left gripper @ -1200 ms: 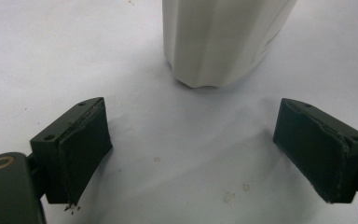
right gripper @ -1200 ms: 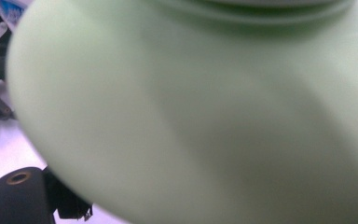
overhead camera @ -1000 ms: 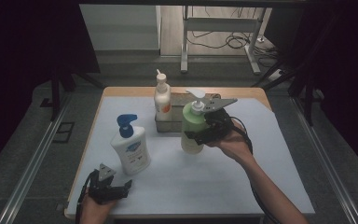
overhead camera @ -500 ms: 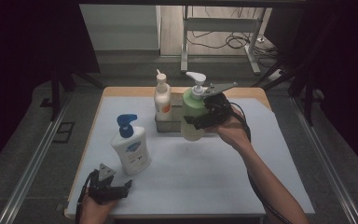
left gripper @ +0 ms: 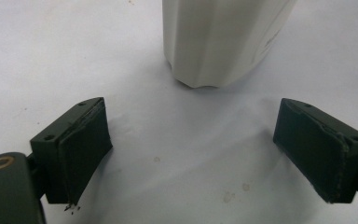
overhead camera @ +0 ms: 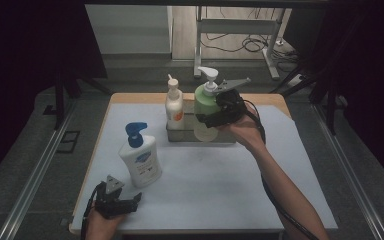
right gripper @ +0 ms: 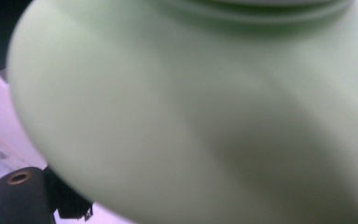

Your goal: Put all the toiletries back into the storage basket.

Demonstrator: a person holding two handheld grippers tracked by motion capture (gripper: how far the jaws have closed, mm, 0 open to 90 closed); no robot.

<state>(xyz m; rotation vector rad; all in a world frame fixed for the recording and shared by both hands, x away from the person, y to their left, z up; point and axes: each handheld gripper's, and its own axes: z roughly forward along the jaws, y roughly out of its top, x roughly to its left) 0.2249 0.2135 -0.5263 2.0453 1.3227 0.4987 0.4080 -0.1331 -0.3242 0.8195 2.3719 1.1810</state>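
A pale green pump bottle (overhead camera: 203, 101) is held upright at the back centre, over the right half of a grey tray (overhead camera: 180, 136). My right gripper (overhead camera: 206, 120) is shut on its body from the right. In the right gripper view the green bottle (right gripper: 205, 116) is close up and blurred, with one black finger (right gripper: 72, 206) showing below it. A white bottle with an orange label (overhead camera: 174, 107) stands in the tray's left half. My left gripper (overhead camera: 130, 202) rests open at the front left. Its jaws (left gripper: 205, 158) face the base of a white bottle (left gripper: 219, 42) with a blue pump (overhead camera: 140, 160).
A light mat (overhead camera: 220, 190) covers the wooden table (overhead camera: 130, 98). The table's front edge is just below the left hand. A metal frame (overhead camera: 230, 30) and cables lie on the floor beyond the table.
The right gripper has carried the green bottle away from me and upward, from in front of the tray to over its right half. The left gripper has stayed put.
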